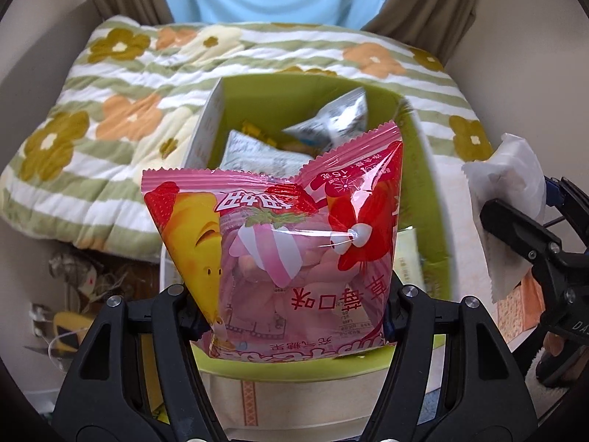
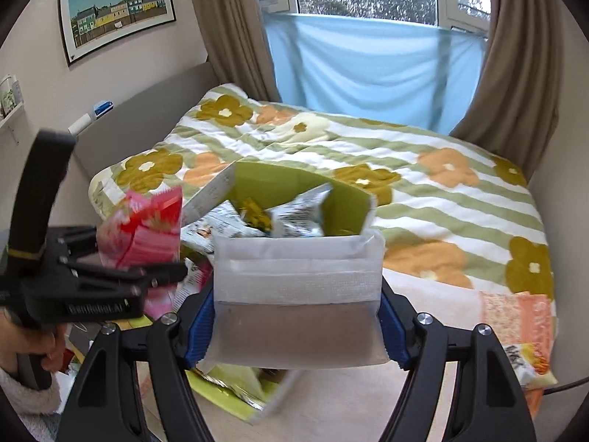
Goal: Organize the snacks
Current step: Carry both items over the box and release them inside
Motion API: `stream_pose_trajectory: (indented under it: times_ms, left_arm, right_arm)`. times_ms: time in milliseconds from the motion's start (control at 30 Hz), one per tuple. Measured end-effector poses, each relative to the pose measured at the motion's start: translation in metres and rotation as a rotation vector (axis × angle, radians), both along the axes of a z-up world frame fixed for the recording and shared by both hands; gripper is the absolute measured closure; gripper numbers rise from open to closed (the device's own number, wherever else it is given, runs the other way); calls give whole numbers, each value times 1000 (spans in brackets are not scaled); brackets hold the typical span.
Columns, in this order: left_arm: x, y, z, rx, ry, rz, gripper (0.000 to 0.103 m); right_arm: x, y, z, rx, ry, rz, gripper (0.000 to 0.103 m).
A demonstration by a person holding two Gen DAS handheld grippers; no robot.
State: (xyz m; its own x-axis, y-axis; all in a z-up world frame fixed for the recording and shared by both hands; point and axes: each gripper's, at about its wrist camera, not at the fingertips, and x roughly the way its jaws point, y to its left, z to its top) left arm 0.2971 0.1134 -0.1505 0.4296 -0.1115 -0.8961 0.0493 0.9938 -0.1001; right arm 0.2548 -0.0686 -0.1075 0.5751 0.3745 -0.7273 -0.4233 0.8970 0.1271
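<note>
- Step in hand: both grippers carry a snack toward the green box [image 1: 257, 95], which sits at the foot of the flowered quilt [image 1: 92, 110] on the bed.
- The left gripper [image 1: 294, 316] pinches a pink strawberry marshmallow packet [image 1: 272, 243] by its lower sides; the packet stands up between the jaws, in front of and above the box opening.
- The right gripper [image 2: 294, 331] clamps a frosted white packet with a brown filling [image 2: 298, 294] across its width, its blue pads pressing on both edges. It hangs just in front of the near wall of the box.
- The box already holds several snacks: a silver-grey packet [image 1: 338, 118], a white printed one [image 1: 254, 151] and something yellow [image 2: 257, 213], heaped loosely rather than in rows.
- Judgement: this is the carrying part of a place step, and neither packet is over its final spot yet.
- The next move calls for bringing each packet over a free part of the box, lowering it inside the walls, then spreading the jaws.
- The two grippers are near each other, so one likely has to go first to avoid a knock.
- Another orange-and-yellow snack packet [image 2: 533, 361] lies on the quilt's near edge, apparently not sorted yet.
</note>
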Motion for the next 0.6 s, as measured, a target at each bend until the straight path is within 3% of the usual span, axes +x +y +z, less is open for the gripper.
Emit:
stream_pose_trajectory:
  times_ms: [133, 233, 467, 600]
  left_arm:
    - [9, 12, -13, -30, 16, -32, 32]
    - [10, 9, -17, -6, 13, -92, 1]
    - [-4, 17, -11, -48, -2, -103, 1]
    - [-9, 23, -7, 6, -19, -23, 1]
  right_arm:
    - [9, 19, -7, -8, 21, -16, 32]
    - [13, 27, -10, -13, 32, -50, 32]
    - [17, 32, -13, -22, 62, -104, 32]
    - [25, 33, -16, -21, 80, -91, 32]
